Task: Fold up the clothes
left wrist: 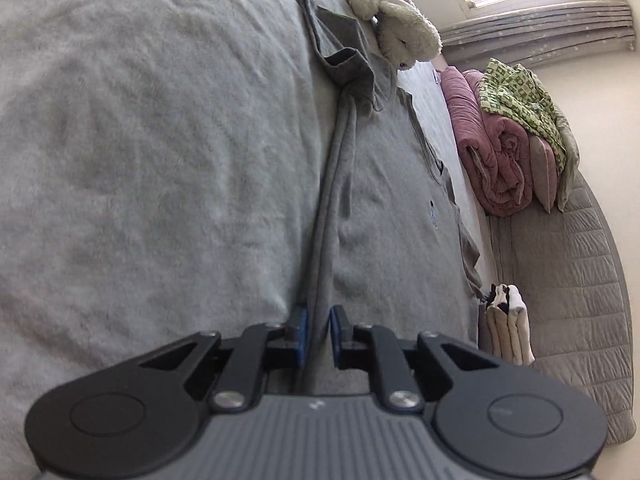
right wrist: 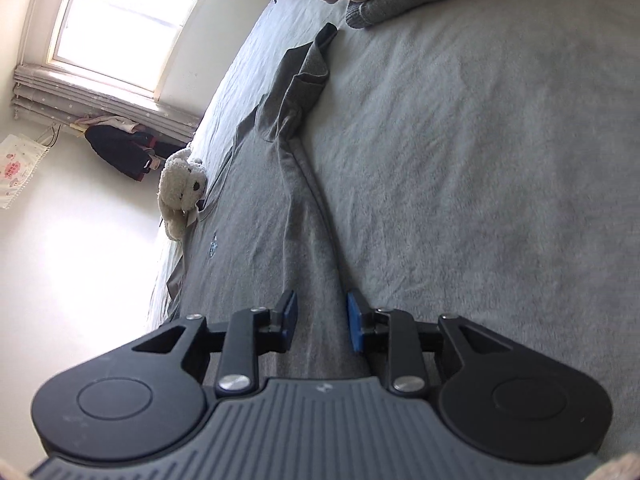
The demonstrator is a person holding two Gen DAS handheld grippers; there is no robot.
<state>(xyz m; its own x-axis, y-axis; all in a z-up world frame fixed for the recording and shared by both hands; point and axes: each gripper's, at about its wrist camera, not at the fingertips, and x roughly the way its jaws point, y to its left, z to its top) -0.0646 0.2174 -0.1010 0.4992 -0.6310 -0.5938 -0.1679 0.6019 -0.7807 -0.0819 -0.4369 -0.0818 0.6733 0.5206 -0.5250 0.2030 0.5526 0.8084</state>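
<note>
Pale grey fleecy bed blanket (left wrist: pixel 140 160) fills most of both views; take it as the landmark. Spread flat on the blanket lies the grey short-sleeved cotton polo shirt w/ small chest logo (left wrist: pixel 392 184), one long side lifted into a raised ridge that runs from the hem up to the sleeve. At the blanket's far edge past the collar: rolled pink quilt (left wrist: pixel 492 152) w/ green patterned cloth (left wrist: pixel 516 96) on top. Small stack of folded cream and black-white clothes (left wrist: pixel 508 324) sits just off the blanket beside the shirt's sleeve. Cream plush toy dog (right wrist: pixel 182 188) rests at the blanket's edge touching the shirt near its collar.

Left gripper (left wrist: pixel 318 334): jaws nearly together, pinching the ridged shirt edge between the blue pads. Right gripper (right wrist: pixel 322 320): jaws spread apart, fabric lying btwn them, not clamped.

Handling, my read: thin jersey, light, very soft, no stiffness, so it sags and bunches wherever unsupported; not slippery against fleece, tends to drag. Best hold is on the doubled side edge, one grip near hem, one near shoulder seam, kept taut so the fold line stays straight.
</note>
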